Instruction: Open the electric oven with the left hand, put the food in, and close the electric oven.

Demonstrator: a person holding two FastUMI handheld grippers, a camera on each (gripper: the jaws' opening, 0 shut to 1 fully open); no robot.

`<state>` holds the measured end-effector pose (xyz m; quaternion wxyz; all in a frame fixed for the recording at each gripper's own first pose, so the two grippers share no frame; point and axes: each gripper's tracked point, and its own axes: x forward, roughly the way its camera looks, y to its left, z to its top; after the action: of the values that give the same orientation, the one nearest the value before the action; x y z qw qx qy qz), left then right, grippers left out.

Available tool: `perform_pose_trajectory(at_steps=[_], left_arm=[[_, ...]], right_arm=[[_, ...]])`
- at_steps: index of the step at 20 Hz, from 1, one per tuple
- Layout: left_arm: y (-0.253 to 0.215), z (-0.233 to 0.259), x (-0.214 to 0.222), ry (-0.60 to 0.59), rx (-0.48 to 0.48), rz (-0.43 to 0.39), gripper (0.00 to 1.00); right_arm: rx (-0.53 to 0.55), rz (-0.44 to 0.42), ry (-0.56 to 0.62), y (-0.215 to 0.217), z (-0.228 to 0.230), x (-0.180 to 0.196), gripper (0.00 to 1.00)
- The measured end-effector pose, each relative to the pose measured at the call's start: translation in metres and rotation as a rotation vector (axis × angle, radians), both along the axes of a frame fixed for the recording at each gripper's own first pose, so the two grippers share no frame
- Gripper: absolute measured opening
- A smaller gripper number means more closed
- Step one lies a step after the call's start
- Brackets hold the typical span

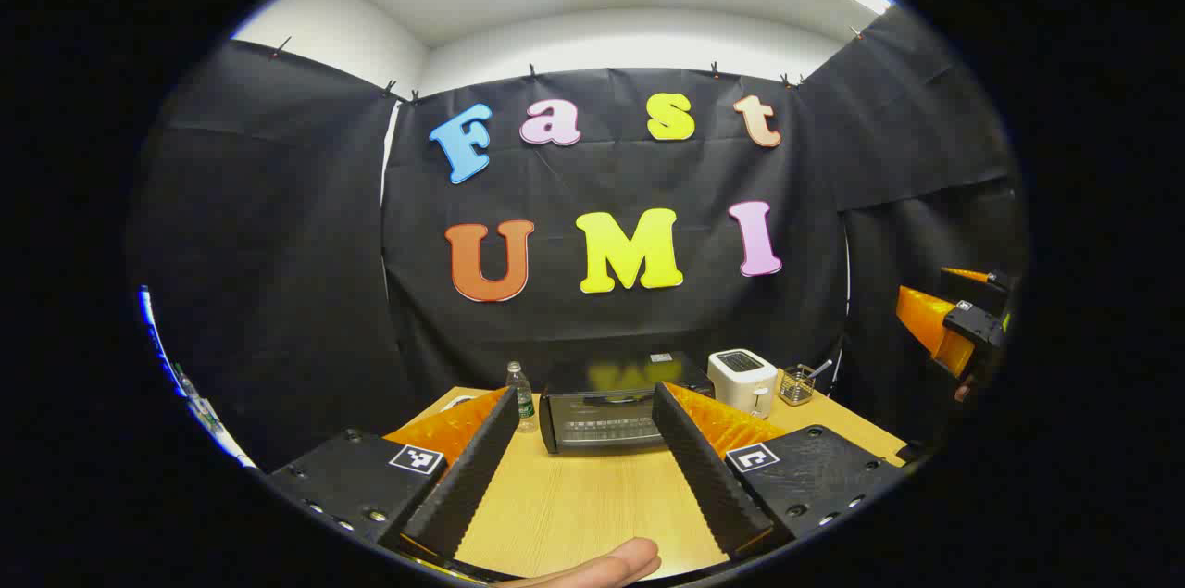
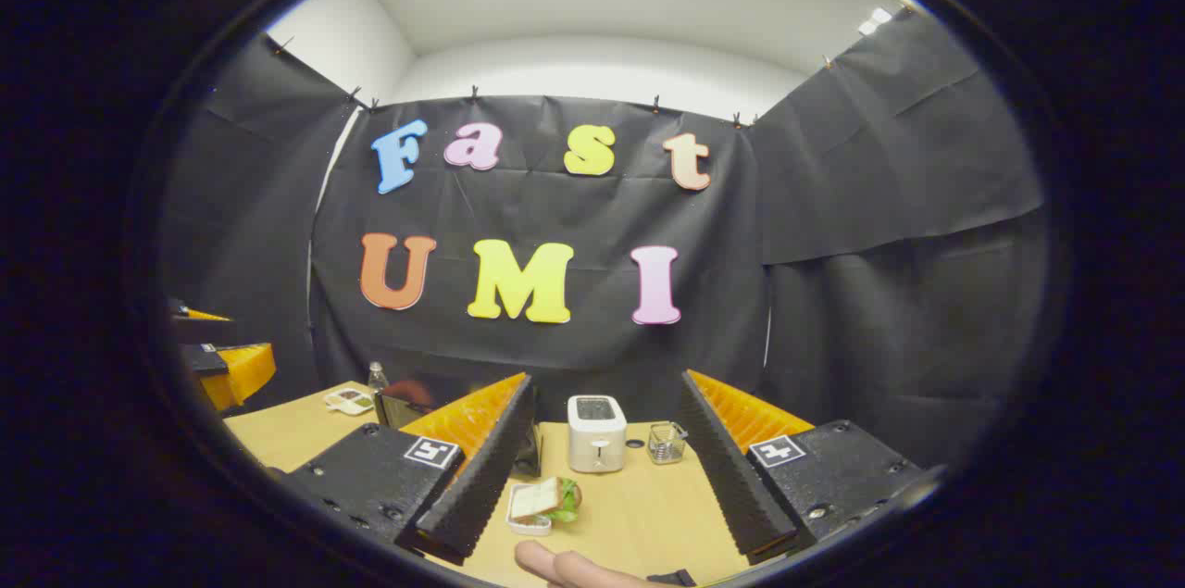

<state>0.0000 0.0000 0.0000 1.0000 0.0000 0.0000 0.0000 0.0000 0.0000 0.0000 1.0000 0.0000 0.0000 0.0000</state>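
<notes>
Black-draped booth under white ceiling lights, wooden table (image 1: 574, 505) stretching toward the back wall. Electric oven (image 1: 606, 412) sitting closed at the table's far side, between a water bottle (image 1: 521, 395) and a white toaster (image 1: 742, 380), a small wire basket (image 1: 796, 384) standing just beyond. Left gripper (image 1: 574, 458) hovering above the table, fingers spread wide, holding nothing. Right gripper (image 2: 606, 468) hovering likewise, fingers wide apart and empty. Food, a sandwich with greens in a small white dish (image 2: 544, 503), lying on the table just in front of the toaster (image 2: 595, 432).
</notes>
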Motion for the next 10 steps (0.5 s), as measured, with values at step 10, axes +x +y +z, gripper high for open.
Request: perform_pose_trajectory(at_steps=[10], left_arm=[[0.012,-0.001,0.016,-0.034,-0.006,0.060,0.95]], right_arm=[[0.054,0.026,0.027,0.000,-0.014,0.008,0.99]])
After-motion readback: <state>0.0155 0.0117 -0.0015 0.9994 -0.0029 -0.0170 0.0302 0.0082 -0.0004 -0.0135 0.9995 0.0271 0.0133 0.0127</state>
